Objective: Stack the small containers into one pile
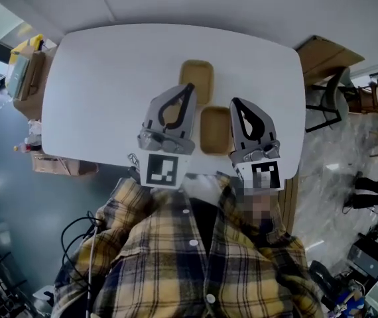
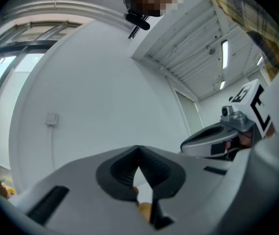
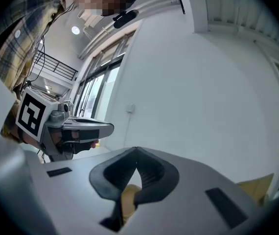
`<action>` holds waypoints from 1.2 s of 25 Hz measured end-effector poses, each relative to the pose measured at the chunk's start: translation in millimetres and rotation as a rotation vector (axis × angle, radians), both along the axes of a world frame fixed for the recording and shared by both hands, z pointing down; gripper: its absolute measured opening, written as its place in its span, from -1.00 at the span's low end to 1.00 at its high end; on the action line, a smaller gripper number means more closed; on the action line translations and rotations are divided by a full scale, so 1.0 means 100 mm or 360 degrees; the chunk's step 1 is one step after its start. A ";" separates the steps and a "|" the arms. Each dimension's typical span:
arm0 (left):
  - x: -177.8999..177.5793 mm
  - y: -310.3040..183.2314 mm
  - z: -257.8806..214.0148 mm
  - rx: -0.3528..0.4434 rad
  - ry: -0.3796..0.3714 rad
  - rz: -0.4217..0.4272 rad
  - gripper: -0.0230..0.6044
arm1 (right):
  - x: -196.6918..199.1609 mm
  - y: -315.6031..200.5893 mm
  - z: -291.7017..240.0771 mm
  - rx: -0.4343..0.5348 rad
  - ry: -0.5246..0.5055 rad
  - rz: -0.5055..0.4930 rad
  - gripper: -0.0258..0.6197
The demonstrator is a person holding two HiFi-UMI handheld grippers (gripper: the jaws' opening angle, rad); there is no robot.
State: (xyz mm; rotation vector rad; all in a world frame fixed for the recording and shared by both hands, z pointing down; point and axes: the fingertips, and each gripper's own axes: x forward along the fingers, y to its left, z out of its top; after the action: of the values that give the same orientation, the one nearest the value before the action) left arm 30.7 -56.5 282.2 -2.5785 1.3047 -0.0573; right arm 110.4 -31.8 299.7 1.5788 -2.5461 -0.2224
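Two tan shallow containers lie on the white table (image 1: pixel 109 98): the far container (image 1: pixel 196 79) near the middle, the near container (image 1: pixel 214 130) just in front of it. My left gripper (image 1: pixel 189 86) hovers with its tip over the far container's left edge, jaws shut and empty. Just right of the near container my right gripper (image 1: pixel 235 101) is also shut, holding nothing. In the left gripper view the closed jaws (image 2: pixel 138 148) point at a white wall, a tan sliver (image 2: pixel 145 210) showing below them. The right gripper view shows its shut jaws (image 3: pixel 137 151) above a tan patch (image 3: pixel 128 199).
A cardboard box (image 1: pixel 321 52) and a dark chair (image 1: pixel 331 95) stand beyond the table's right end. Boxes and bags (image 1: pixel 26 71) sit off the left end, and another carton (image 1: pixel 60 164) lies by the near left edge. My plaid shirt fills the foreground.
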 end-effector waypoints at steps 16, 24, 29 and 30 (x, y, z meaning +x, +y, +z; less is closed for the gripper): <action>-0.10 -0.32 0.08 -0.0045 -0.0031 0.0171 -0.87 | 0.15 -0.12 0.31 -0.0200 0.0064 0.0255 -0.87; -0.13 -0.35 0.21 -0.0085 -0.0034 0.0190 -0.87 | 0.23 -0.15 0.36 -0.0254 0.0062 0.0331 -0.87; -0.15 -0.36 0.28 -0.0106 -0.0048 0.0184 -0.87 | 0.28 -0.12 0.54 -0.0376 0.0034 0.0337 -0.87; -0.15 -0.36 0.30 -0.0111 -0.0050 0.0183 -0.87 | 0.30 -0.11 0.57 -0.0398 0.0030 0.0345 -0.87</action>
State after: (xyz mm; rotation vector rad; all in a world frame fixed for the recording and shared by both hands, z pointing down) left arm 15.4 -92.0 312.1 -2.6948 1.1613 -0.1235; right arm 140.1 -42.6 356.6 1.7221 -2.2595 0.0997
